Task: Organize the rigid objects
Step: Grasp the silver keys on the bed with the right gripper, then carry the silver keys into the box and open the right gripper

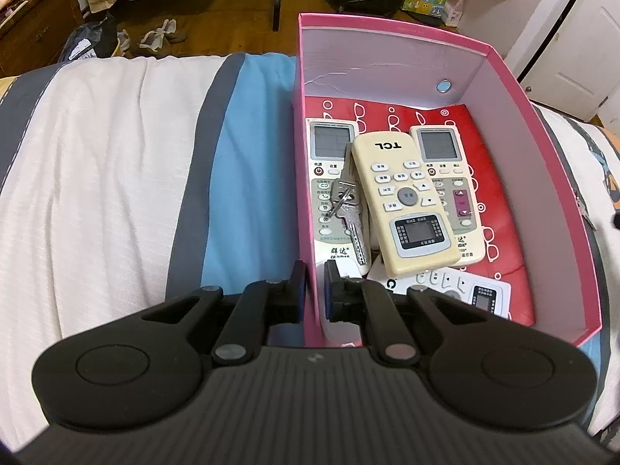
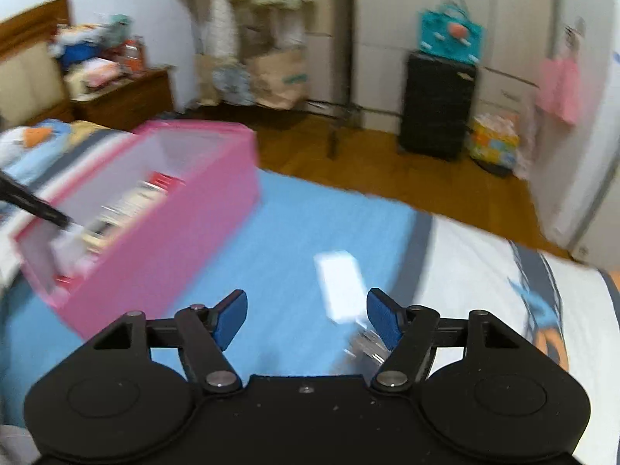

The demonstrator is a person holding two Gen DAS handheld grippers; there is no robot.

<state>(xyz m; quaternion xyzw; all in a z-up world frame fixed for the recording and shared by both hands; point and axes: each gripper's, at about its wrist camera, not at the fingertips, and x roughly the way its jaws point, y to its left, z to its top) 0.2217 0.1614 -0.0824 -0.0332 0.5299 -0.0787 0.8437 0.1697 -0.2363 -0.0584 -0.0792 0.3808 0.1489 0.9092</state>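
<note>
Left gripper (image 1: pixel 314 285) pinches the near wall of the pink box (image 1: pixel 550 178), one finger outside, one inside; right gripper (image 2: pixel 307 317) spread wide, holding nothing, above the blue bedsheet (image 2: pixel 279 232); box sits on the bed, holding a cream TCL remote (image 1: pixel 403 197) lying across two white remotes, keys (image 1: pixel 348 209) beside it; blurred white object (image 2: pixel 341 283) lies on the sheet just ahead of the right fingers.

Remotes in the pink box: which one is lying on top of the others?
The cream TCL remote. It lies slanted across the middle, its logo at the far end, overlapping the two white remotes with grey screens, left and right.
</note>
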